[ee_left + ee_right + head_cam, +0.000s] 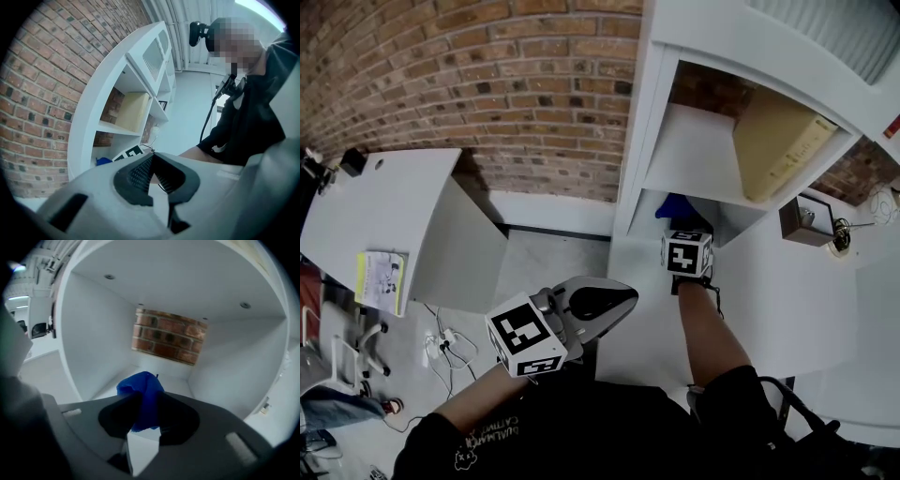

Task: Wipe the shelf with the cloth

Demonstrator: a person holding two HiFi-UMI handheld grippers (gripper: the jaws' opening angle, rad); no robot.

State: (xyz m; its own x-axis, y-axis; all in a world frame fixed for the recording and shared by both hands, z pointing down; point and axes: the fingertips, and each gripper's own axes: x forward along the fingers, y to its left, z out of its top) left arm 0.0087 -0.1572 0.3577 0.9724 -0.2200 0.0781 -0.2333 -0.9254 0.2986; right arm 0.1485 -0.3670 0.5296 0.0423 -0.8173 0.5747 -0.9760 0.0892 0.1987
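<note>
Working the wiping step: gripping the bunched blue cloth [140, 390] firmly in the right tool [143, 404], jaws fairly wide around it. Hovering just inside the lower shelf [176, 383], possibly not touching its floor. Needing pressure down, then sweeping toward the back. Holding the left tool [151, 161] back, closed and empty.

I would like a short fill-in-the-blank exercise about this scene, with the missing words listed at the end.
1. The right hand-held gripper is shut on a ___ cloth.
2. The left hand-held gripper is shut and holds ___.
3. The wall behind the shelf is made of ___.

Missing words: blue; nothing; brick.
</note>
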